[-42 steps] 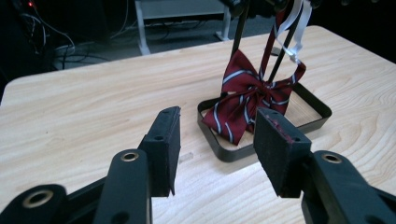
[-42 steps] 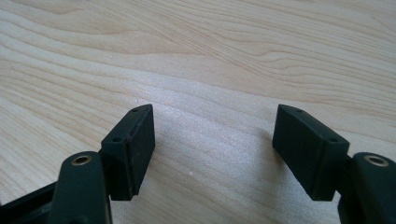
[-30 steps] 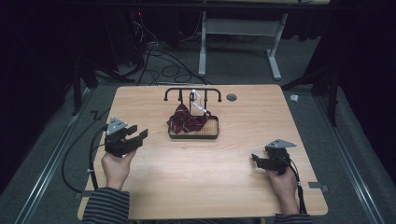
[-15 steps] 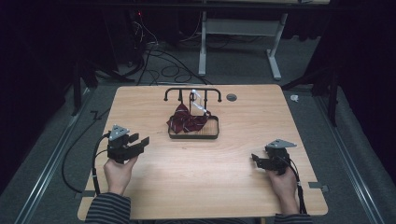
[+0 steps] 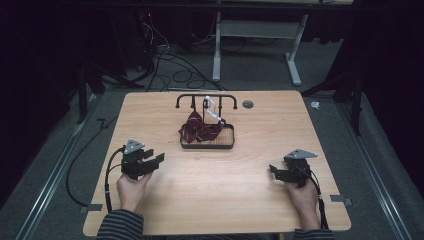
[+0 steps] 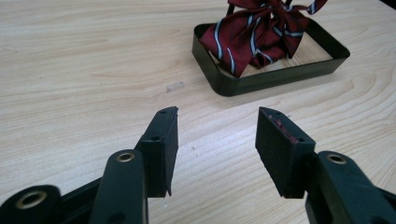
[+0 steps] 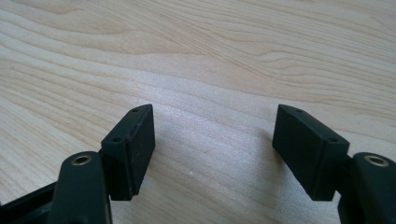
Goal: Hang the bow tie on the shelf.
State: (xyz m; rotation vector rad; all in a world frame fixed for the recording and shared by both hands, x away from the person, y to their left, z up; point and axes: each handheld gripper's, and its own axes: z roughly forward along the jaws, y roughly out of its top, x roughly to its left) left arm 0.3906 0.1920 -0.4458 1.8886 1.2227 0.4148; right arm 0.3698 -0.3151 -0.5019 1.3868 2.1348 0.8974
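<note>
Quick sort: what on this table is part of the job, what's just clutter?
In play:
- striped maroon tie, heaped in the tray
- black tray
- left gripper, open, empty, nearest the tray
- right gripper, open, empty

Just lying about:
- black rack behind the tray
- small clear bit on the table
- grommet hole
- floor cables

Matt pale wood-grain table [image 6: 84, 70], dark smooth-walled tray [image 6: 275, 80], striped maroon cloth bow tie [image 6: 261, 32]
</note>
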